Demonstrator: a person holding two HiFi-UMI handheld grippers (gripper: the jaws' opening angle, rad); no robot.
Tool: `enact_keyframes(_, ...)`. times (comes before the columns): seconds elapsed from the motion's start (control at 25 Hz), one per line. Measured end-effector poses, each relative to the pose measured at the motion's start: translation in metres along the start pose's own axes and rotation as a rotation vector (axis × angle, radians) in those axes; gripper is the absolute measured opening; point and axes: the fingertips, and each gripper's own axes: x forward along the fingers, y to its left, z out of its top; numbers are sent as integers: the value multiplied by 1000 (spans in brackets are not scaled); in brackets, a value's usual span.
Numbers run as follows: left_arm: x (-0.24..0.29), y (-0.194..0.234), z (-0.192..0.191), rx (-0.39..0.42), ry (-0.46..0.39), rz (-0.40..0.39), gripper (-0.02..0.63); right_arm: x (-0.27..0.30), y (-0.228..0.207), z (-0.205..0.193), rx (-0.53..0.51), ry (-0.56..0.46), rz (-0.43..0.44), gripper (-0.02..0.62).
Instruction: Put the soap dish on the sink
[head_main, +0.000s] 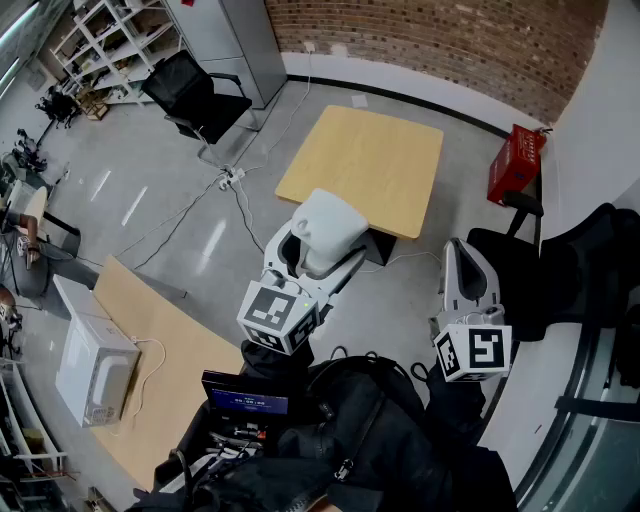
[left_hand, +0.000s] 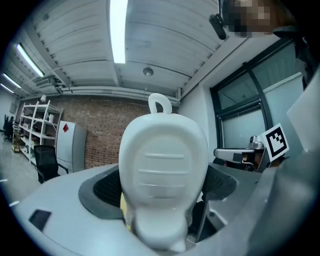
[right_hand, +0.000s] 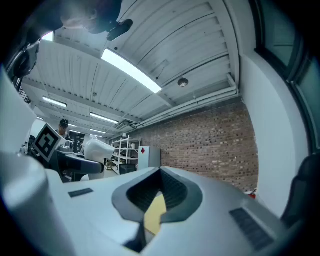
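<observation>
Currently, item one — soap dish (head_main: 328, 228): white, moulded, clamped between the wide-spread jaws of my left gripper (head_main: 318, 252) and held level above the floor, short of the tan worktop (head_main: 372, 160), presumably for carrying. Item two, right gripper (head_main: 462, 262): jaws closed together on nothing, idle alongside as a spare. Sink: in no view, so I judge placement is some way off.
</observation>
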Motion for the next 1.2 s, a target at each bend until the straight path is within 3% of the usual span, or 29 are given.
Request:
enact_keyframes(0.72, 5, 2, -8, 9, 16, 13, 469, 2, -1, -9, 8, 13, 17, 5)
enact_keyframes(1.2, 23, -19, -18, -2, 37, 23, 469, -7, -23, -22, 15, 33, 38, 5)
